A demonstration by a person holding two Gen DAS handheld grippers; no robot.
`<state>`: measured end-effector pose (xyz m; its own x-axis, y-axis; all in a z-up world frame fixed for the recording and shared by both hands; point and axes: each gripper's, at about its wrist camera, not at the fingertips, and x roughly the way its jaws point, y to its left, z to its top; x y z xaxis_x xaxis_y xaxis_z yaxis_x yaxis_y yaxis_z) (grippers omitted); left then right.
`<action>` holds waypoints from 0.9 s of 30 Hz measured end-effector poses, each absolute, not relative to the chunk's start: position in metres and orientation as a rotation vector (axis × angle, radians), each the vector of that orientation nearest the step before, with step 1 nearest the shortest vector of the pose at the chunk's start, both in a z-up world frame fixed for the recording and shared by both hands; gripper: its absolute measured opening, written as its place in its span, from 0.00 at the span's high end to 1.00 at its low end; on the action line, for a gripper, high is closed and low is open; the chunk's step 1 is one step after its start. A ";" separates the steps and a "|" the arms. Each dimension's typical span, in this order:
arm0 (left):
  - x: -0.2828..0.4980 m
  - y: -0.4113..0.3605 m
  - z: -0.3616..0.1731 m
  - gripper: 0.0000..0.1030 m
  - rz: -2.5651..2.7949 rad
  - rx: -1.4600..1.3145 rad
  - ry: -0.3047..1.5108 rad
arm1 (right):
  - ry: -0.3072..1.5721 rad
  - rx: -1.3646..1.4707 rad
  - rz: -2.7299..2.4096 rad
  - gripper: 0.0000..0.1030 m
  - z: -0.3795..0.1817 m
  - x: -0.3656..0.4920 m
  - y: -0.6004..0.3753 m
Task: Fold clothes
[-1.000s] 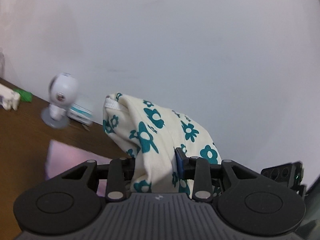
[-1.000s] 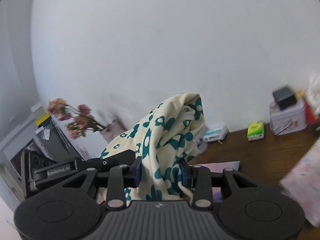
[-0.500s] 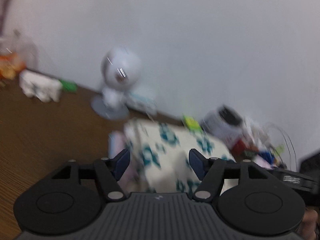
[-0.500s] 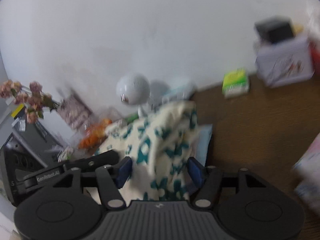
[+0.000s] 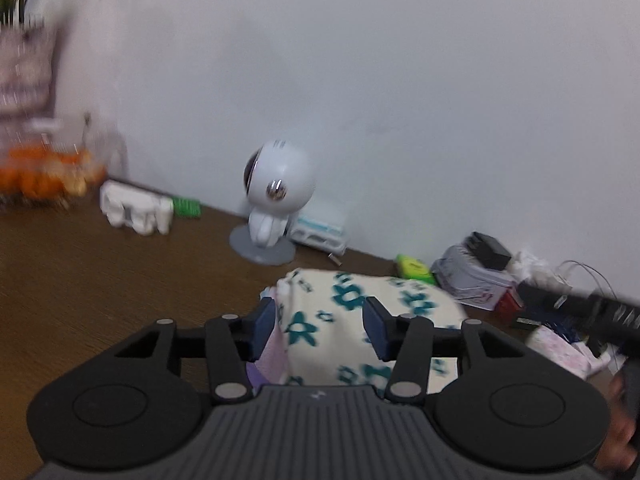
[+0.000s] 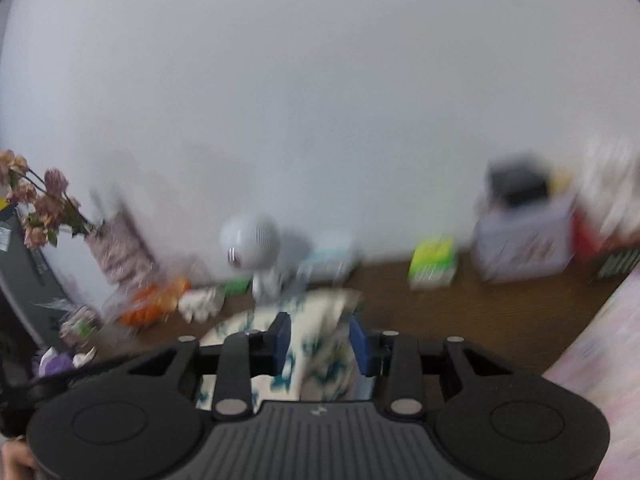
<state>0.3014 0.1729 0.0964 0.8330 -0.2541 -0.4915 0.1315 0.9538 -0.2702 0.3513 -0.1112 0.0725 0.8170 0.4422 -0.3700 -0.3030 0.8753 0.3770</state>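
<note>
So the cream garment with teal flowers [image 5: 360, 320] is down on the brown table [image 5: 100, 280], bundled into a compact lump on top of something pale lilac [image 5: 268, 354] (could be another piece of clothing, too blurry to say). It sits straight ahead of both sets of jaws, low and close in. In the left wrist view its long side seems to run left to right across the jaws.

Left gripper [image 5: 320, 330] has its jaws spread wide, nothing pinched, cloth showing in the gap beyond. Right gripper [image 6: 320, 338] is parted too, a bit narrower, and the cloth [image 6: 316, 336] passes between its pads; I can't tell whether it touches them. Neither gripper looks clearly nearer.

Counts: one flowered garment, two grippers, one white ball-shaped camera on a grey stand [image 5: 276, 196] by the wall [image 5: 400, 100], one green packet [image 5: 414, 268], one pale tin [image 5: 472, 284], one pink patterned cloth [image 6: 600, 360] off right.
</note>
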 end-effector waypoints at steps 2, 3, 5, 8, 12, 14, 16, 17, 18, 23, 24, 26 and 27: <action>0.281 0.169 0.113 0.40 -0.204 -0.222 0.538 | 0.440 0.278 0.378 0.48 0.097 0.329 -0.123; 0.271 0.168 0.121 0.29 -0.203 -0.218 0.532 | 0.439 0.246 0.363 0.38 0.107 0.313 -0.128; 0.248 0.162 0.134 0.18 -0.203 -0.209 0.524 | 0.442 0.172 0.335 0.31 0.124 0.278 -0.136; 0.192 0.144 0.134 0.09 -0.205 -0.188 0.546 | 0.480 0.088 0.299 0.18 0.130 0.224 -0.148; 0.123 0.113 0.106 0.04 -0.186 -0.148 0.616 | 0.565 0.051 0.295 0.16 0.108 0.144 -0.165; 0.095 0.096 0.085 0.04 -0.177 -0.111 0.660 | 0.608 0.068 0.276 0.16 0.091 0.106 -0.170; 0.068 0.077 0.067 0.03 -0.178 -0.075 0.691 | 0.646 0.081 0.255 0.16 0.070 0.069 -0.174; 0.055 0.069 0.060 0.02 -0.177 -0.057 0.697 | 0.656 0.079 0.241 0.16 0.060 0.052 -0.175; 0.043 0.064 0.052 0.00 -0.171 -0.055 0.692 | 0.656 0.069 0.223 0.16 0.050 0.034 -0.177; 0.000 0.050 0.021 0.00 -0.158 -0.061 0.671 | 0.693 0.100 0.125 0.16 0.008 -0.020 -0.198; -0.003 0.048 0.016 0.00 -0.152 -0.063 0.673 | 0.707 0.106 0.114 0.16 0.003 -0.022 -0.201; -0.006 0.046 0.010 0.00 -0.159 -0.081 0.675 | 0.685 0.069 0.101 0.16 -0.002 -0.027 -0.204; -0.007 0.045 0.008 0.00 -0.164 -0.089 0.676 | 0.668 0.044 0.092 0.16 -0.003 -0.028 -0.204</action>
